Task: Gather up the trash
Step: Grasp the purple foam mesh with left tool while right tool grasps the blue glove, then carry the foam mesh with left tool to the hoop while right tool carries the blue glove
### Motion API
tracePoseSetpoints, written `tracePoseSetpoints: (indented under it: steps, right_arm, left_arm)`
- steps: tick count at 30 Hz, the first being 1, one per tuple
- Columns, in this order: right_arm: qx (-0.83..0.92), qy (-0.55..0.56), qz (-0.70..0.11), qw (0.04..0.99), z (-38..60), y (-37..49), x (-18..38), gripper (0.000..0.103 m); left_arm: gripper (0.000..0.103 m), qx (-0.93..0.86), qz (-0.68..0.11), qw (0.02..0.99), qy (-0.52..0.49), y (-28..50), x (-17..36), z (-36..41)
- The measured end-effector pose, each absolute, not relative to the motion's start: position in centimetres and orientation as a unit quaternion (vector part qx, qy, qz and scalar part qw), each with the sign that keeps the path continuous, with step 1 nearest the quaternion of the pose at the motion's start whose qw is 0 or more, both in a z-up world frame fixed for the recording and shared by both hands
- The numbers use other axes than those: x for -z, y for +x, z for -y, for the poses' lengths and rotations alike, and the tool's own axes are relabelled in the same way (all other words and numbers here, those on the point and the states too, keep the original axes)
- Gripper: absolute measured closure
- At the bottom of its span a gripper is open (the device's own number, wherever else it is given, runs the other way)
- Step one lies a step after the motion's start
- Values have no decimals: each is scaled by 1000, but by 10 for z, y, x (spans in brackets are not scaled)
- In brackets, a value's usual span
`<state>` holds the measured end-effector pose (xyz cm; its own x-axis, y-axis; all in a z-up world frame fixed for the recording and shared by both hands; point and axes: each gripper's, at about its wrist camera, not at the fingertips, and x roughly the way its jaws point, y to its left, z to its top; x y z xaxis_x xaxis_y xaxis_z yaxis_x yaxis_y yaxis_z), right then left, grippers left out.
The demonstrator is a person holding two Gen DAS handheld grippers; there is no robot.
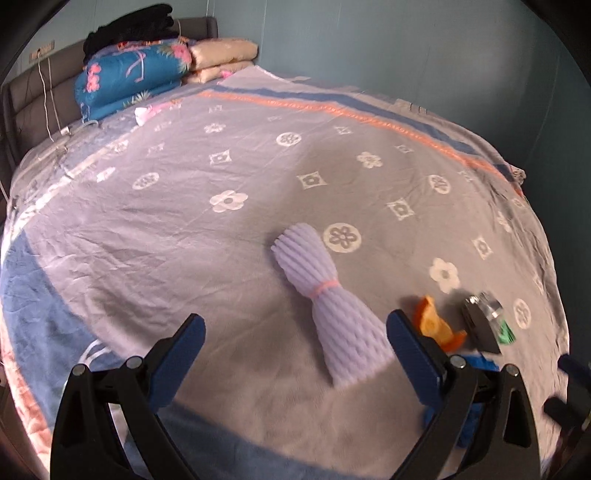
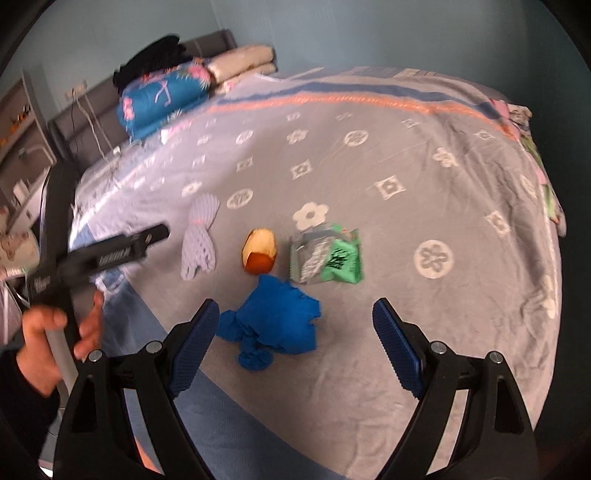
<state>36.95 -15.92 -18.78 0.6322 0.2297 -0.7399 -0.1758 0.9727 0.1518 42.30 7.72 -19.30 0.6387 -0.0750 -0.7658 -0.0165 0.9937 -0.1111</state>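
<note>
- Trash lies in a loose row on the bedspread (image 2: 424,325): a foam net, a peel, a wrapper and a blue glove.
- Right gripper (image 2: 295,317) has its jaws wide apart and holds nothing; its blue pads (image 2: 194,343) stand either side of the view, above the bedspread.
- Blue glove (image 2: 275,321) lies crumpled between those jaws in the right wrist view, touching neither pad.
- Just beyond the glove sits the peel (image 2: 259,250), orange outside and pale inside.
- Right of the peel lies the wrapper (image 2: 327,256), green and clear, flat on the cloth.
- Left of the peel lies the foam net (image 2: 199,240), pale lilac and pinched at the middle by a pink band.
- Left gripper (image 1: 295,336) also has its jaws wide apart and empty; in the right wrist view it shows as a black bar at the left, held by the left hand (image 2: 59,332).
- In the left wrist view the foam net (image 1: 328,299) lies between the open jaws, nearer the right-hand pad (image 1: 413,354), with its near end reaching toward that pad; whether they touch cannot be told.
- Peel (image 1: 437,325) and wrapper (image 1: 487,321) show blurred past that pad, and a bit of the glove (image 1: 476,362) shows behind the finger.
- At the far end of the bed, folded quilts (image 1: 136,81) are stacked against the headboard (image 1: 33,88), with dark clothing (image 1: 133,26) on top.
</note>
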Motion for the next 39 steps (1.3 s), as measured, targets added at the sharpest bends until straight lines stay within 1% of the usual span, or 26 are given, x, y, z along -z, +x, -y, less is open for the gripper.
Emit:
tracePoseSetpoints:
  steps: [7, 12, 13, 14, 15, 17, 18, 19, 20, 21, 23, 25, 28, 33, 39]
  right_arm:
    - [-97, -19, -442, 892, 128, 400, 219, 22]
    - [-93, -31, -458, 883, 119, 414, 238, 23]
    - [-91, -35, -463, 881, 117, 416, 242, 25]
    - [-91, -36, -466, 879, 115, 418, 245, 26]
    - [-91, -37, -468, 878, 114, 419, 247, 29]
    - [-90, -44, -473, 875, 109, 421, 253, 32]
    - [-90, -47, -474, 874, 108, 422, 255, 36]
    - [-88, -53, -479, 872, 105, 423, 258, 42]
    - [-85, -55, -484, 869, 104, 424, 261, 45]
    - [-85, -53, -487, 868, 104, 424, 262, 48]
    - [-84, -45, -492, 865, 104, 425, 263, 54]
    - [-85, -46, -492, 865, 104, 424, 262, 68]
    - [-91, -46, -492, 864, 104, 424, 261, 77]
    - [-96, -30, -488, 867, 106, 418, 250, 82]
    - [-112, -15, -483, 869, 108, 397, 226, 82]
  left_arm:
    - [8, 8, -450, 891, -59, 462, 227, -77]
    - [10, 16, -455, 888, -68, 470, 239, -73]
    - [15, 19, -453, 889, -56, 471, 240, -68]
    - [22, 22, -450, 891, -45, 471, 239, -63]
    - [25, 27, -446, 894, -26, 470, 239, -56]
    - [42, 40, -444, 895, -6, 469, 238, -45]
    - [48, 45, -444, 895, 0, 469, 238, -42]
    - [55, 56, -444, 894, 4, 468, 238, -37]
    - [61, 62, -444, 894, 7, 467, 237, -35]
    - [62, 64, -441, 895, 12, 466, 237, -32]
    - [70, 68, -439, 896, 7, 464, 236, -32]
    - [73, 69, -440, 895, -5, 461, 234, -37]
    - [75, 63, -438, 897, -21, 458, 228, -47]
    - [76, 62, -434, 897, -64, 447, 213, -68]
    - [76, 66, -412, 904, -88, 419, 188, -83]
